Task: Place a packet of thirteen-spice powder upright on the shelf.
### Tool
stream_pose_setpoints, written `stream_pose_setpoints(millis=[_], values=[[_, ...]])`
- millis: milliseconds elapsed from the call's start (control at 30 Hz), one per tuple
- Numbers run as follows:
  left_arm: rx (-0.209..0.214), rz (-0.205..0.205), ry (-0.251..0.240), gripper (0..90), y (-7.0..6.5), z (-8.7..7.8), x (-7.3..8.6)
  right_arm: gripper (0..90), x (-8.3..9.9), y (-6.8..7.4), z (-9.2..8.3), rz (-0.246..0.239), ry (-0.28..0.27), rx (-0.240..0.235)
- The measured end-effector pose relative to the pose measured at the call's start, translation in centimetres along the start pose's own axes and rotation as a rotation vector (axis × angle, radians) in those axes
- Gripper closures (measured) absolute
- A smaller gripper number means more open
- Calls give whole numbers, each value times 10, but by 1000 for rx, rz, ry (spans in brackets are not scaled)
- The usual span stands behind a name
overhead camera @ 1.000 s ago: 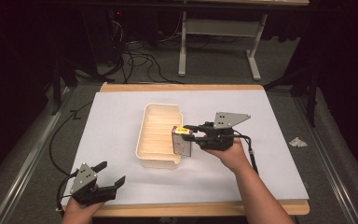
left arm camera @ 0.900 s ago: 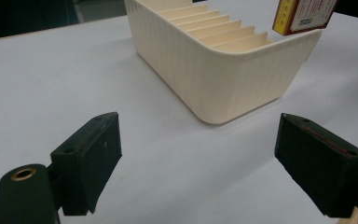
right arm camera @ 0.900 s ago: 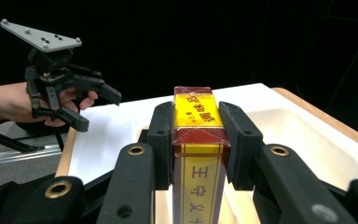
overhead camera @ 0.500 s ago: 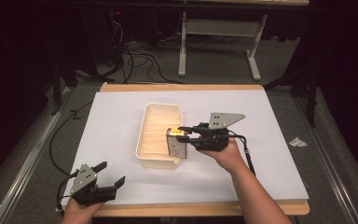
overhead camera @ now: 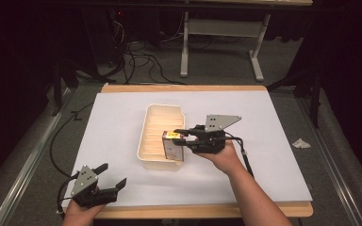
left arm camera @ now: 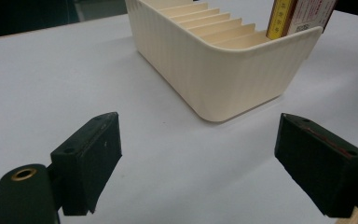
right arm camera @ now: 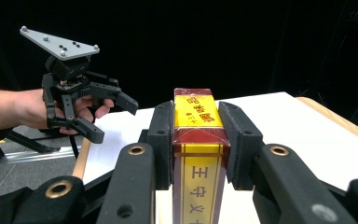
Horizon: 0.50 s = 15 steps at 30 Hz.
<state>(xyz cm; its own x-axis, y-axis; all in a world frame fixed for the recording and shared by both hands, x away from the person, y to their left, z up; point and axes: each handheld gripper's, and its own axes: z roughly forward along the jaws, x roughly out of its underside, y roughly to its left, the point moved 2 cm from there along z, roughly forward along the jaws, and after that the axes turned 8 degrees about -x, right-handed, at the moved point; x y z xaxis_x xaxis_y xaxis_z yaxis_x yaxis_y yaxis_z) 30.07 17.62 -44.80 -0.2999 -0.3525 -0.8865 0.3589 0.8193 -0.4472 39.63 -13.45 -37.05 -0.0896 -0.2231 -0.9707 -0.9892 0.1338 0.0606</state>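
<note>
A tall red and yellow box (overhead camera: 172, 149) with printed characters stands upright in the near right corner of a cream ribbed tray (overhead camera: 156, 123). My right gripper (overhead camera: 177, 138) is shut on the box, its pads (right arm camera: 162, 135) pressing both narrow sides of the box (right arm camera: 198, 140). I cannot tell whether the box rests on the tray floor. My left gripper (overhead camera: 114, 174) sits at the table's near left corner, open and holding nothing. In the left gripper view the pads (left arm camera: 89, 161) stand wide apart, facing the tray (left arm camera: 223, 79) and the box (left arm camera: 300, 16) behind its wall.
White paper (overhead camera: 273, 155) covers the wooden table top. The tray has several ribbed slots along its length. Cables (overhead camera: 136, 56) and a metal frame (overhead camera: 221, 28) lie on the floor beyond the table. A crumpled scrap (overhead camera: 300, 142) lies off the right edge.
My right gripper has drifted a little to the left with the box, over the tray's near end. The left gripper has stayed put.
</note>
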Motion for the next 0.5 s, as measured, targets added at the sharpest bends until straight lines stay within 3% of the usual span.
stream_pose_setpoints(millis=[500], values=[[-5, -6, -3, 153, 1, -1, 0, 687, -2, 1, 17, -9, -3, -25]])
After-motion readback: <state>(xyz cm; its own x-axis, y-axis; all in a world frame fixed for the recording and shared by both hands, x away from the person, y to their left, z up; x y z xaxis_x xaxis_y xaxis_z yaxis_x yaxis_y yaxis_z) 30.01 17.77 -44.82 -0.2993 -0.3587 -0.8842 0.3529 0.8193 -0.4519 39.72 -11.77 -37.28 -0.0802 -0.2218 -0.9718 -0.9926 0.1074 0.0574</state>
